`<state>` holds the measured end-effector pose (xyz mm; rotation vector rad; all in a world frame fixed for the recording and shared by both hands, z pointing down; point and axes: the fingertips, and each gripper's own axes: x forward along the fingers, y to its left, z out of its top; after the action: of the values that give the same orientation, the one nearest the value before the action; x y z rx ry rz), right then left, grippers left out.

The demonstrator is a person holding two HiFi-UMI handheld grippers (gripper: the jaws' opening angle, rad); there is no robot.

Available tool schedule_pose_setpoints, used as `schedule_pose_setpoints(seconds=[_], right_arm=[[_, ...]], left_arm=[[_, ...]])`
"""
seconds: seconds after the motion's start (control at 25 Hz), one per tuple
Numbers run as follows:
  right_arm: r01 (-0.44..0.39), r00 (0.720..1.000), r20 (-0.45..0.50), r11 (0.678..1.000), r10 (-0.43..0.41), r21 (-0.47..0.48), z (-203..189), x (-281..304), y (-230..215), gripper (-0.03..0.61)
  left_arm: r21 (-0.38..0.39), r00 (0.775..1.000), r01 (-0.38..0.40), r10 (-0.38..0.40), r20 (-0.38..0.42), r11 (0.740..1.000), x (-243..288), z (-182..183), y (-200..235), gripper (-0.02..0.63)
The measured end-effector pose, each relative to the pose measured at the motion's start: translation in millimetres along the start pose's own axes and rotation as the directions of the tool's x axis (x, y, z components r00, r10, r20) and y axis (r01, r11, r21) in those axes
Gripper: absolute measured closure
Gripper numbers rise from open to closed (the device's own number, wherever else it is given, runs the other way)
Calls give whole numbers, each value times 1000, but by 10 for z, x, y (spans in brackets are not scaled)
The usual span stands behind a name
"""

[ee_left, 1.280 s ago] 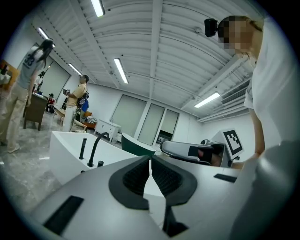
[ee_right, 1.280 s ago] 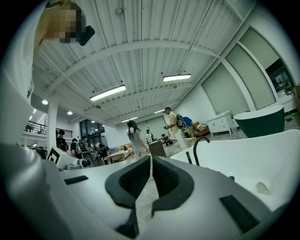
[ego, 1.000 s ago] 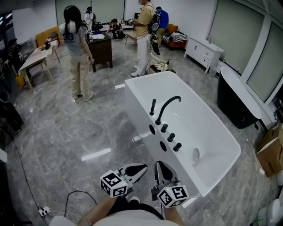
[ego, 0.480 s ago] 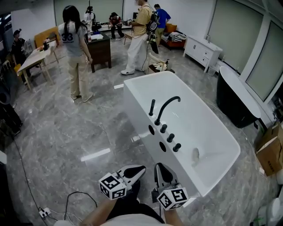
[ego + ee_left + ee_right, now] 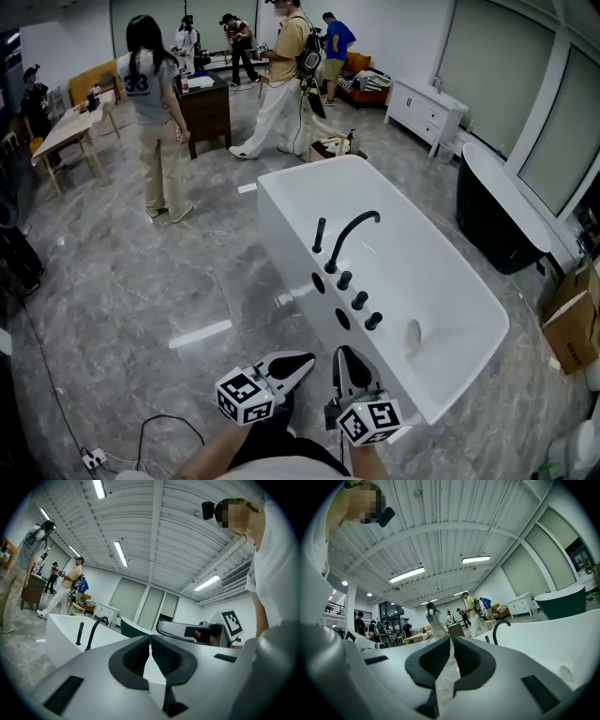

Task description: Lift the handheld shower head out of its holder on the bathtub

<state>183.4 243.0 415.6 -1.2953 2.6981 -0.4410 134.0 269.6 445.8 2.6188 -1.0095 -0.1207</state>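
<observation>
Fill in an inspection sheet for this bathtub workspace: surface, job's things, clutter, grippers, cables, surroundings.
Surface: glossy grey marbled floor.
Job's things: white bathtub; black handheld shower head upright on its rim, beside the arched spout and a row of knobs.
Clutter: cardboard box at the right edge.
Grippers: left gripper and right gripper, jaws shut, empty, short of the tub.
Cables: black cable on the floor at lower left.
Surroundings: people standing at the far end; dark tub; white cabinet.

Bright, even light from ceiling strips (image 5: 121,553); glossy floor (image 5: 202,330) glares, fisheye edges bend and darken
</observation>
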Motion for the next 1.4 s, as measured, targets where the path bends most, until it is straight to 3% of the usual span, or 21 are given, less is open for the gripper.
schedule_pose_setpoints(seconds=[1.4], right_arm=[[-4,999,-36,1000,4,7,488,2230,-911,558]], left_arm=[[-35,998,66,-66,9,997,1279,900,1898,594]])
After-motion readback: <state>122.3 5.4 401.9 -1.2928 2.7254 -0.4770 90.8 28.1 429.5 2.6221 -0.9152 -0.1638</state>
